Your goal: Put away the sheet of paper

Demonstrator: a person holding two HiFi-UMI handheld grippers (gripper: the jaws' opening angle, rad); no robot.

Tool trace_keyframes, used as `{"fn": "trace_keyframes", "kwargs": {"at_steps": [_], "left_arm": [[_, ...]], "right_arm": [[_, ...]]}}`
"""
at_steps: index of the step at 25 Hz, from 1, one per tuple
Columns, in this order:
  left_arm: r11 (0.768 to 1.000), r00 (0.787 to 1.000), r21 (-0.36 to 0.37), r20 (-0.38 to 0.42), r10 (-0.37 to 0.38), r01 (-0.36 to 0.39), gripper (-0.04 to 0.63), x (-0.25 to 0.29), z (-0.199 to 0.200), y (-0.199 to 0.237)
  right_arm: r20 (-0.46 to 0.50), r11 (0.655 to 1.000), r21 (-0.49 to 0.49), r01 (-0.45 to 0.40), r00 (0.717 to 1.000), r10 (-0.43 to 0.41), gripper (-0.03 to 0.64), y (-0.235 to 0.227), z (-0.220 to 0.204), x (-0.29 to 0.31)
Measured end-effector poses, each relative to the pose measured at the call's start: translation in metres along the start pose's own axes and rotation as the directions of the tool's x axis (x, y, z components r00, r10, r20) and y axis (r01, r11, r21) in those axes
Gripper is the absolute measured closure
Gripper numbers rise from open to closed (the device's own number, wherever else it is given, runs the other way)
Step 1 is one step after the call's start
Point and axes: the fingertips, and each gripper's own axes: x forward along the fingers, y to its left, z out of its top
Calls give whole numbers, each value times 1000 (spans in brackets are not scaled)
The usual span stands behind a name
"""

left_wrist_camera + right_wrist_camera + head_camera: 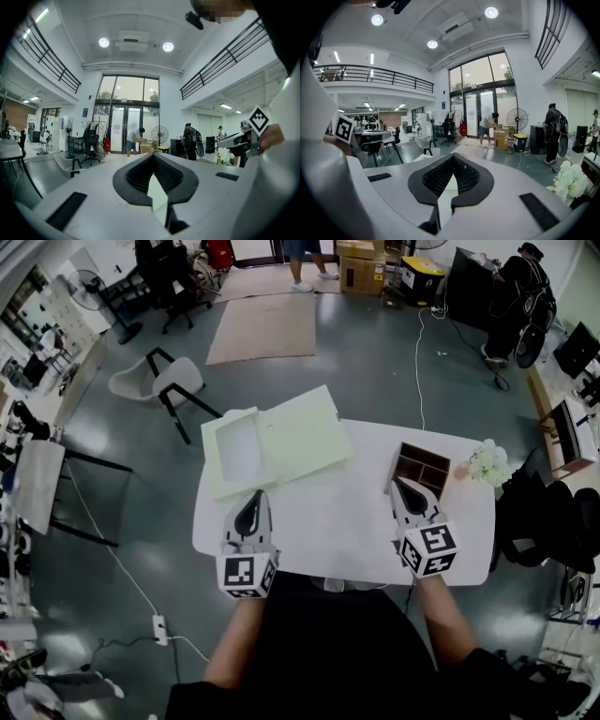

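A pale green folder (298,435) lies open at the back left of the white table (356,521). A white sheet of paper (238,452) rests in its left half. My left gripper (251,499) hovers near the table's front edge, just short of the folder, shut and holding nothing. My right gripper (403,486) is at the front right, shut and empty, its tips close to a brown wooden organizer (422,468). In the left gripper view the left gripper (153,155) points level across the room. The right gripper (453,156) does the same in its own view.
White flowers (487,463) stand at the table's right end, beside the organizer. A white chair (159,381) sits on the floor beyond the back left corner. Another table (37,484) is at far left. People stand by cardboard boxes (361,266) far behind.
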Motion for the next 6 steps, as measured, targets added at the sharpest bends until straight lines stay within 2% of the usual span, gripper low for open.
{"fn": "trace_keyframes", "kwargs": {"at_steps": [6], "left_arm": [[1000, 1000, -2, -11, 3, -3, 592, 1, -4, 3]], "right_arm": [[-15, 1000, -1, 7, 1000, -7, 620, -2, -2, -2]]}}
